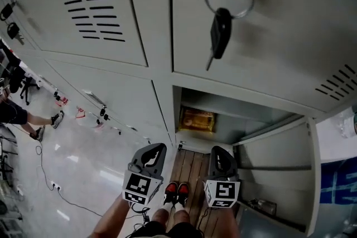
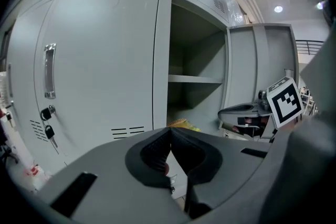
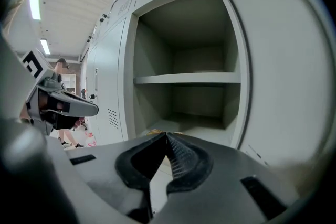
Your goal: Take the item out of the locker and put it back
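Observation:
A yellow packet (image 1: 196,120) lies on the floor of the open lower locker (image 1: 223,106). It shows just over the jaws in the left gripper view as the yellow packet (image 2: 181,124), and as a thin yellow edge (image 3: 156,131) in the right gripper view. My left gripper (image 1: 156,149) and right gripper (image 1: 217,151) hang side by side in front of the locker, short of its opening. Both are shut with nothing between the jaws, the tips meeting in the left gripper (image 2: 170,130) and the right gripper (image 3: 167,135).
The locker door (image 1: 279,175) stands swung open at the right. A shelf (image 3: 186,78) splits the locker inside. Keys on a ring (image 1: 221,28) hang from the locker above. Closed lockers (image 1: 95,19) run to the left. A person's legs (image 1: 22,117) stand far left on the floor.

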Demonstrator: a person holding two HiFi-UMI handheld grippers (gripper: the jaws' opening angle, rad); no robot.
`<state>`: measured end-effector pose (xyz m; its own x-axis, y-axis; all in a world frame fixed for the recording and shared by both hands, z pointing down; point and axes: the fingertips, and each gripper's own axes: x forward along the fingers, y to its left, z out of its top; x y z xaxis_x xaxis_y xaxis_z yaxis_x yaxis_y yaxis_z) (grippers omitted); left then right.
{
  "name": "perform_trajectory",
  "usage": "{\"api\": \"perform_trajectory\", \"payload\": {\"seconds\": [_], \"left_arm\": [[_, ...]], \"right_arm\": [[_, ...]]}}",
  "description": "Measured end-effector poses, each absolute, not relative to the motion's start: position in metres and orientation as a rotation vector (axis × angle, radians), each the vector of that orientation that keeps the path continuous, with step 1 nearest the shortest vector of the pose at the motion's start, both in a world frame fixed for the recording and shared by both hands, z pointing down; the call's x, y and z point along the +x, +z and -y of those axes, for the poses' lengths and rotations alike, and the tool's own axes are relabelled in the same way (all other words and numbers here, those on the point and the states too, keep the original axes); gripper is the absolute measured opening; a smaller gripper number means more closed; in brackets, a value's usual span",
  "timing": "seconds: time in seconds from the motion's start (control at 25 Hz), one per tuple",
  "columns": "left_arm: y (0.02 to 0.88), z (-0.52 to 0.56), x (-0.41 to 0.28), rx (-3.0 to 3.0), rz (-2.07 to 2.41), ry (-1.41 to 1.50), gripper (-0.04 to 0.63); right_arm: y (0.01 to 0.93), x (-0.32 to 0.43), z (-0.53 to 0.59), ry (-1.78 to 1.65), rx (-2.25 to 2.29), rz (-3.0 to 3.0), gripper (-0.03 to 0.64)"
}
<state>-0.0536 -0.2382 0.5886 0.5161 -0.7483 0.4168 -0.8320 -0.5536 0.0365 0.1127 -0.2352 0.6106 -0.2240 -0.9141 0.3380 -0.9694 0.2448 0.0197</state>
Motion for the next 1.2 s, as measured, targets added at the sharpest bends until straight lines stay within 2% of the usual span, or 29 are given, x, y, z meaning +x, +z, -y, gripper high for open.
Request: {"api": "perform_trajectory", "payload": {"seconds": [0.36, 0.4, 0.48, 0.56, 0.68, 1.04, 1.2], "left_arm": [[0.607, 0.231, -0.058, 2.475, 1.362, 0.541, 0.021], [0.606, 0.229, -0.059, 2.470, 1.366, 0.540, 0.021], [0.606, 0.227, -0.061, 2.461, 1.373, 0.539, 0.021], [0.605, 0.226, -0.064, 2.456, 1.383, 0.540, 0.021], [0.606, 0.224, -0.069, 2.449, 1.396, 0.545, 0.021], [0.612, 0.224, -0.081, 2.417, 1.420, 0.551, 0.021], [0.614, 0.224, -0.080, 2.419, 1.415, 0.557, 0.021]], "right_arm": [[0.641, 0.113, 0.251, 0.353, 1.705, 2.280, 0.020], [0.645, 0.112, 0.254, 0.362, 1.691, 2.282, 0.049], [0.654, 0.110, 0.263, 0.386, 1.665, 2.277, 0.159], [0.666, 0.109, 0.272, 0.412, 1.643, 2.268, 0.210], [0.682, 0.109, 0.284, 0.434, 1.614, 2.240, 0.247], [0.704, 0.110, 0.301, 0.456, 1.573, 2.184, 0.252], [0.708, 0.111, 0.305, 0.457, 1.568, 2.159, 0.203]]}}
